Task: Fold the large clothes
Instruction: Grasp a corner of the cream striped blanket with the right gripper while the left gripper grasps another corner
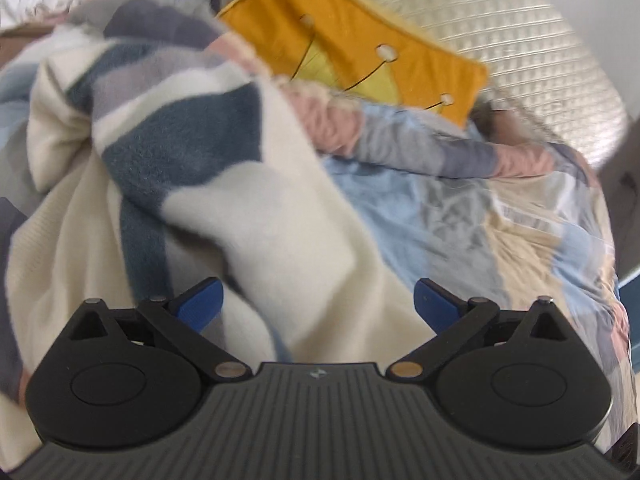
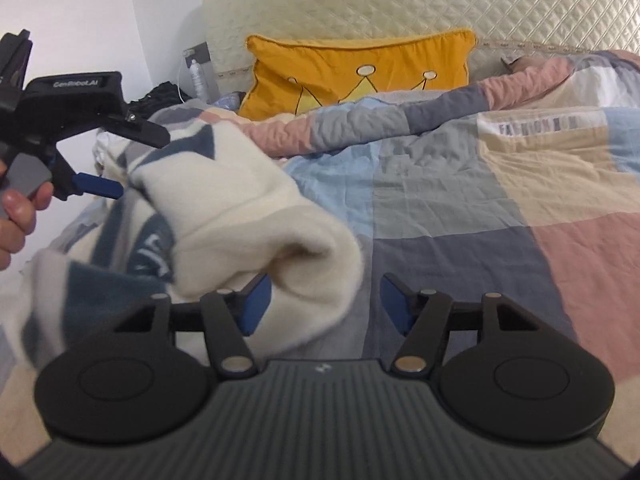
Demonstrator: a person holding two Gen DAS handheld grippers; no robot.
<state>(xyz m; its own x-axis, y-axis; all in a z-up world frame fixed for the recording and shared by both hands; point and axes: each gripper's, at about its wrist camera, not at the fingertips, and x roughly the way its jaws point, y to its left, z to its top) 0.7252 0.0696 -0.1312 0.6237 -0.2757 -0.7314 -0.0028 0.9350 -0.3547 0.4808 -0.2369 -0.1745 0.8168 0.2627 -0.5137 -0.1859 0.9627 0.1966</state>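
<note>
A cream garment with dark blue and grey blocks point(image 1: 208, 184) lies bunched on the bed; it also shows in the right wrist view point(image 2: 224, 216). My left gripper point(image 1: 318, 304) is open right over the cream fabric, its blue pads wide apart and holding nothing. In the right wrist view the left gripper point(image 2: 100, 186) is at the far left, at the garment's edge. My right gripper point(image 2: 326, 304) is open just above the bed, with a rolled cream fold of the garment lying between its pads.
A patchwork quilt point(image 2: 460, 184) of blue, grey, pink and beige covers the bed. An orange crown cushion point(image 2: 360, 72) leans on the quilted cream headboard point(image 2: 400, 4). Dark clothes and a bottle point(image 2: 197, 76) sit at the far left by the wall.
</note>
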